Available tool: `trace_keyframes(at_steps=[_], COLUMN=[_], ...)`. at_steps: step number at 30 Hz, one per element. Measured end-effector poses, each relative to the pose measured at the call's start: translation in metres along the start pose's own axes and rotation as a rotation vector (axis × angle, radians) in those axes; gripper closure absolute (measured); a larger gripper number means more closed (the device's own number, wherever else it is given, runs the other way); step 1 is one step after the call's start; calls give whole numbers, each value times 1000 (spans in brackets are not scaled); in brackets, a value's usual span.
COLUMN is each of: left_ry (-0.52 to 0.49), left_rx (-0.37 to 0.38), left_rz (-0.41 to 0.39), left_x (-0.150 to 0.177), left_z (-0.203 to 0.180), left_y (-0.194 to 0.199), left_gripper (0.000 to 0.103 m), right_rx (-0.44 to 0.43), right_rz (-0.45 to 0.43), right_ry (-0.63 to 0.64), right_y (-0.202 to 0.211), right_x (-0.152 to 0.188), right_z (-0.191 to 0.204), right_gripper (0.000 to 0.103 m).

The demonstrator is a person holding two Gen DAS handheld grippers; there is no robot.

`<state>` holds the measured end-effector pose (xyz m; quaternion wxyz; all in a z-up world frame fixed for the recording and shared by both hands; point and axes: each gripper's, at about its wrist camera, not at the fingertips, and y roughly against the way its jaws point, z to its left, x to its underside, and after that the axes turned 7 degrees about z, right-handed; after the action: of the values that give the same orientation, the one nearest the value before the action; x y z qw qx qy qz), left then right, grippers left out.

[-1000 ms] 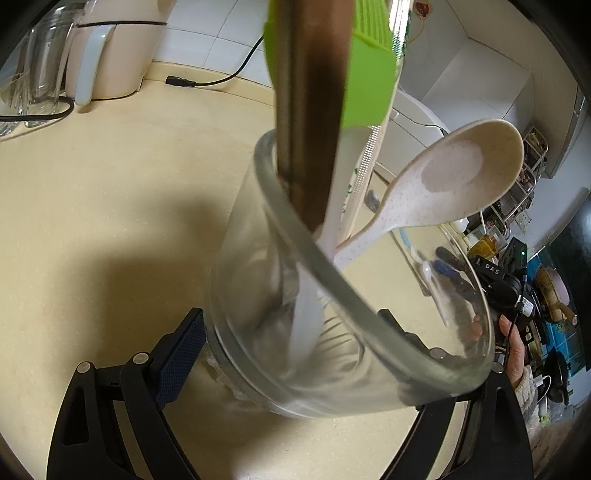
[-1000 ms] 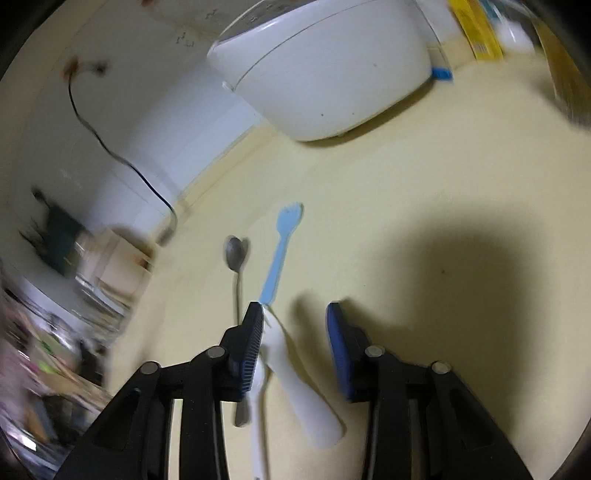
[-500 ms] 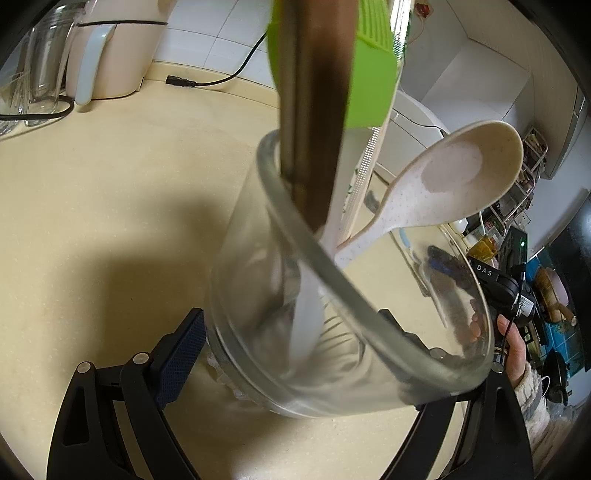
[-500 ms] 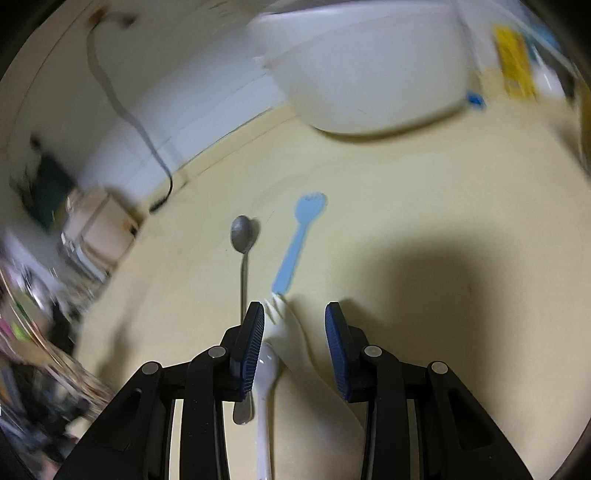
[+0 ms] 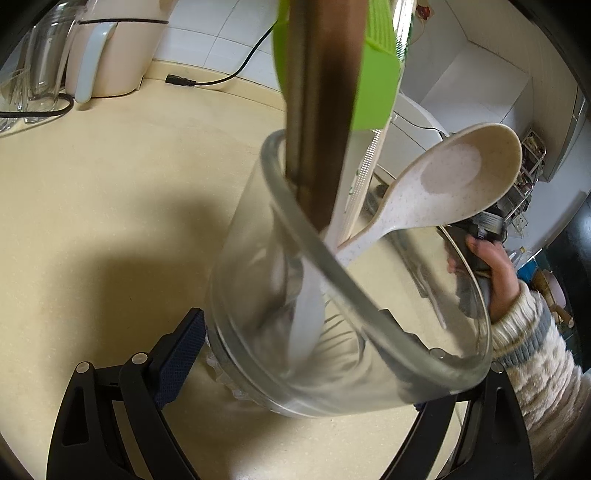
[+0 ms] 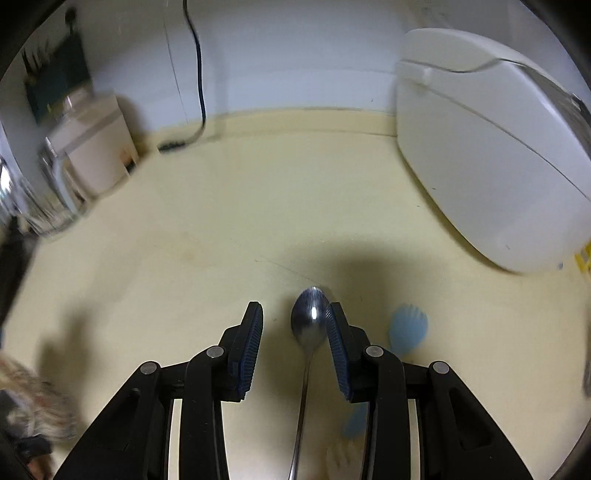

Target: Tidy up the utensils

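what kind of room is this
Most likely a home kitchen: a cream countertop against a tiled wall, a white rice cooker on it, and a glass jar of cooking utensils.

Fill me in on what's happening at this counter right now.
A person is sorting utensils with a handheld gripper in each hand. The left gripper is clamped on a glass jar that already holds a speckled spoon, a green-handled tool and others. The right gripper hangs open over the counter, with a metal spoon lying between its fingers, ungripped. A blue spork lies just beside it.
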<state>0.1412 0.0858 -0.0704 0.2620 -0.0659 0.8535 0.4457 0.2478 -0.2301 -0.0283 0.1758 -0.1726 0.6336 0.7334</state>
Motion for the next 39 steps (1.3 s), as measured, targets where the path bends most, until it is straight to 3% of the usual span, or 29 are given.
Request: trace_keyframes(at_steps=[6, 9, 11, 12, 17, 28, 31, 35, 39], left_ry=[1, 4, 3, 2, 0, -1, -2, -2, -3], left_rx=[2, 6, 5, 4, 0, -1, -3, -4, -3], left_rz=[0, -1, -1, 0, 0, 1, 1, 1, 2], left_x=[0, -1, -1, -1, -1, -1, -1, -2, -2], left_z=[-1, 0, 0, 0, 0, -1, -1, -1, -1], left_y=[0, 0, 0, -1, 0, 0, 0, 0, 1], left_gripper=[11, 11, 11, 11, 10, 11, 10, 10, 11], right_rx=[109, 48, 45, 38, -15, -253, -258, -373, -404], right_rz=[65, 39, 25, 22, 31, 40, -9, -91, -94], right_ry=[11, 19, 54, 67, 120, 293, 243, 42, -5], right_y=[-32, -33, -32, -30, -23, 27, 42, 55, 49], right_x=[-7, -2, 0, 2, 19, 109, 114, 112, 106], right_z=[1, 1, 4, 5, 21, 65, 56, 15, -1], right_gripper=[67, 67, 68, 73, 73, 73, 73, 71, 69])
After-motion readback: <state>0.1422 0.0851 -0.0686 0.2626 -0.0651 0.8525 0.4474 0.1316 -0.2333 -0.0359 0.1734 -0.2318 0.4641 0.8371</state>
